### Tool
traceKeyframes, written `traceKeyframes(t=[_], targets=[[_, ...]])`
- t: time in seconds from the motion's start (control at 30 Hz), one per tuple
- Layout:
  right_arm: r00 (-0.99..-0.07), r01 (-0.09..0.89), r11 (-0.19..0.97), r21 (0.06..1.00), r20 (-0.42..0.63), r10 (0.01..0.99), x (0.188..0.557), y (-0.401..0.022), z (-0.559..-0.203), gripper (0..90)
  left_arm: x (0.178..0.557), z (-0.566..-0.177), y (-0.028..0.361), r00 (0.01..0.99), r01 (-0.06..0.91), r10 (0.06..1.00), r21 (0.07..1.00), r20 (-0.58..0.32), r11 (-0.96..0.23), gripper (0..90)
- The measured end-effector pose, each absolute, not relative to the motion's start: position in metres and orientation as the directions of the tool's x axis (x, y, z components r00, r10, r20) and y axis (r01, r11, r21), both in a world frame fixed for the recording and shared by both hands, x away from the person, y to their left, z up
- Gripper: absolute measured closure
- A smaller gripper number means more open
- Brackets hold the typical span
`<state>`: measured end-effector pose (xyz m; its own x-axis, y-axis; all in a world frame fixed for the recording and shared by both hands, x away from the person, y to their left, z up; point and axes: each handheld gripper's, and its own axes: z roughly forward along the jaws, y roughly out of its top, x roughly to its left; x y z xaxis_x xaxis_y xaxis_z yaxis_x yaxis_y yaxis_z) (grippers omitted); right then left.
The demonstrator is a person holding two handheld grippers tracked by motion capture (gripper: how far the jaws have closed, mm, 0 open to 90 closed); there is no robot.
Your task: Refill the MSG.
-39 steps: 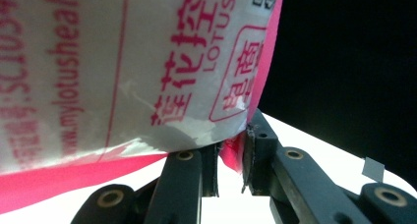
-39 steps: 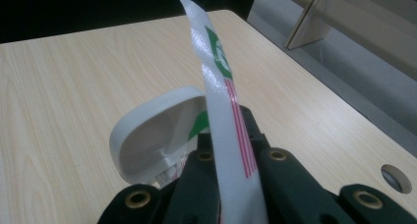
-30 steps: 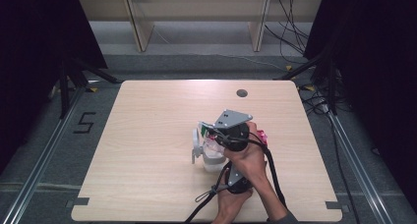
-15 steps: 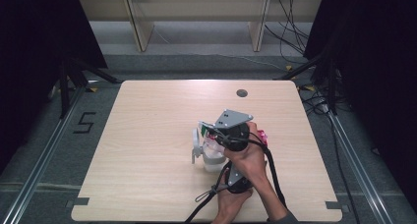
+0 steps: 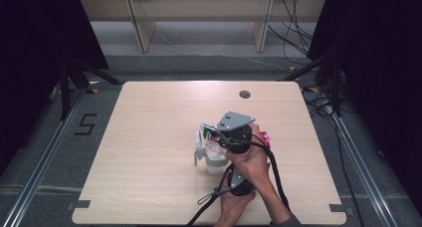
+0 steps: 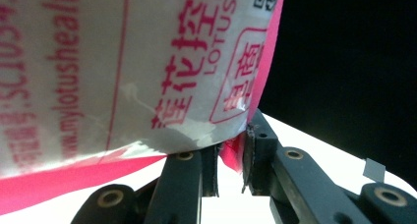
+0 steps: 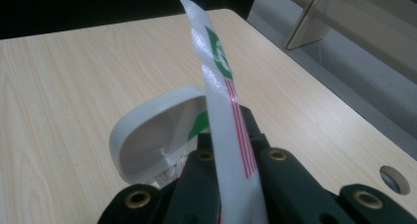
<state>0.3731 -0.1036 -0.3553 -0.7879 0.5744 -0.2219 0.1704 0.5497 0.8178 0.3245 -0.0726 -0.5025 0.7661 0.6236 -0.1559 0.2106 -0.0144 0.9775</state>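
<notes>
Pack (image 6: 123,71), white with pink print, has its pink edge pinched by the left gripper (image 6: 231,167). The right gripper (image 7: 231,160) clamps a green-marked strip (image 7: 221,96) beside a white lid (image 7: 152,130).

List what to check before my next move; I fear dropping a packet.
1. Right gripper clamps striped packet between its fingers: ok.
2. Left gripper holds pink packet: only by a corner, not ok.
3. Lid open: ok.
4. Table beyond lid bare: ok.
5. Striped packet's lower end free: cannot tell, hidden behind the fingers.
</notes>
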Motion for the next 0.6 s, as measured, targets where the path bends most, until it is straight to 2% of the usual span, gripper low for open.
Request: traceKeyframes(t=[0.4,0.43,0.47,0.5,0.6], targets=[[-0.787,0.169,0.550,0.818,-0.223,0.575,0.372,-0.103,-0.355,90.0,0.324,-0.503,-0.073,0.766,0.217,0.620,0.976,-0.171,0.002,78.5],[-0.789,0.170,0.555,0.814,-0.226,0.572,0.372,-0.103,-0.355,90.0,0.323,-0.503,-0.082,0.750,0.232,0.606,0.963,-0.265,0.133,78.5],[-0.786,0.174,0.554,0.814,-0.224,0.577,0.372,-0.102,-0.356,90.0,0.322,-0.503,-0.085,0.741,0.241,0.600,0.954,-0.301,0.180,78.5],[-0.783,0.170,0.555,0.814,-0.230,0.578,0.372,-0.102,-0.356,90.0,0.323,-0.503,-0.081,0.751,0.239,0.607,0.964,-0.258,0.114,78.5],[-0.784,0.168,0.555,0.815,-0.230,0.576,0.372,-0.102,-0.356,90.0,0.322,-0.502,-0.081,0.749,0.237,0.608,0.964,-0.263,0.124,78.5]])
